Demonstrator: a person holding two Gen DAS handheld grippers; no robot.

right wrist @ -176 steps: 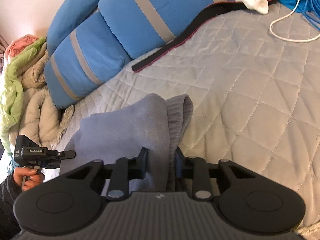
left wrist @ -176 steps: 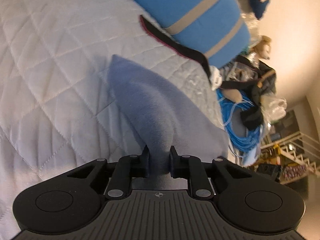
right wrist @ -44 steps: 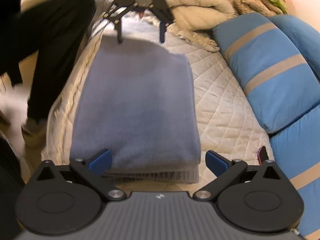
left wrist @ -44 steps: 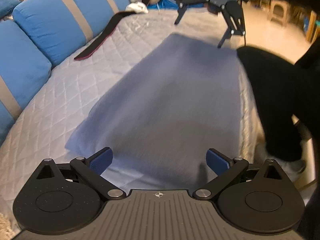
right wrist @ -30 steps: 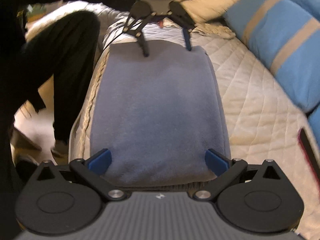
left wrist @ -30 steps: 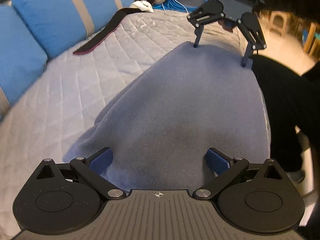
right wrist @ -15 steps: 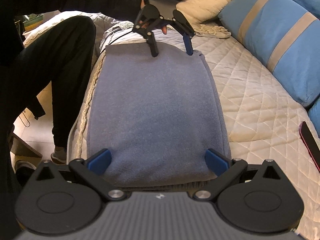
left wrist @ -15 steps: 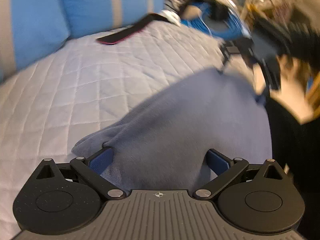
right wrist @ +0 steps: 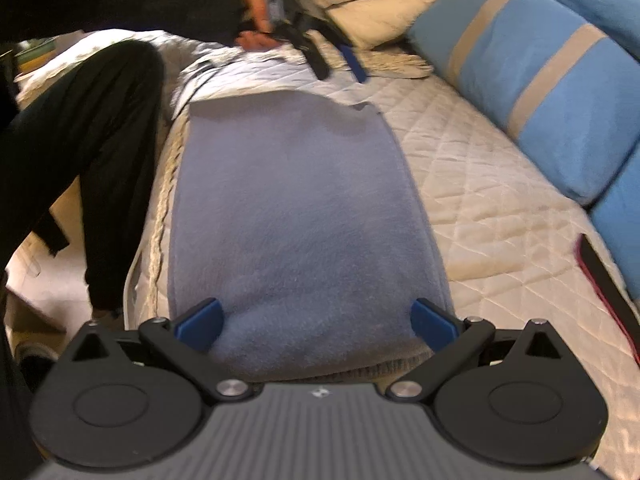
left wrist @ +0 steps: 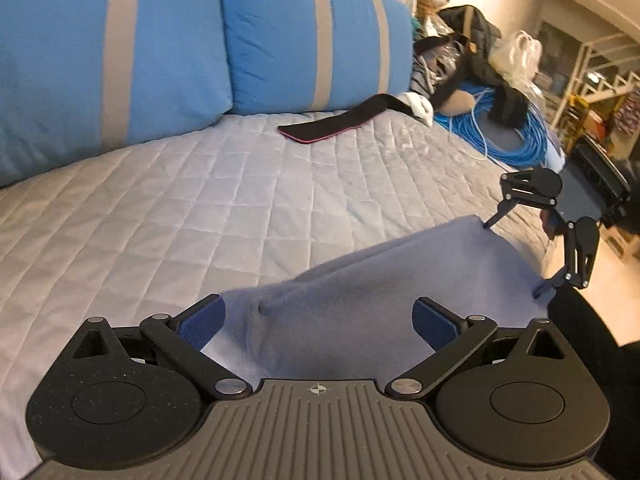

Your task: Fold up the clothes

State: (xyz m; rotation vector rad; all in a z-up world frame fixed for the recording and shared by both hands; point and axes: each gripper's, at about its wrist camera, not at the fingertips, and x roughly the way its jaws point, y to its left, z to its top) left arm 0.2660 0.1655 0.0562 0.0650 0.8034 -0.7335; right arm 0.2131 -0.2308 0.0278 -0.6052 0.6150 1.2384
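A folded grey-blue fleece garment [right wrist: 296, 216] lies lengthwise along the bed's edge. My right gripper [right wrist: 316, 322] stands open over its near end, blue pads on either side, touching nothing. My left gripper [left wrist: 318, 320] is open too, above the garment's [left wrist: 384, 280] other end, where a corner is rumpled. In the left wrist view the right gripper [left wrist: 516, 258] shows open at the garment's far end. In the right wrist view the left gripper [right wrist: 342, 66] is raised beyond the far end, held by a hand [right wrist: 256, 36].
Blue pillows with grey stripes [left wrist: 168, 40] line the back of the quilted bed [left wrist: 200, 192]. A black strap [left wrist: 336, 124] lies near them. Blue cable coils [left wrist: 508, 136] and bags sit at one end, beige blankets [right wrist: 372, 0] at the other. The person's black-clad leg [right wrist: 100, 148] stands beside the bed.
Both grippers let go of the garment after the earliest frames and now stand open. The left gripper has since lifted and swung away from the garment's end; the right stays put.
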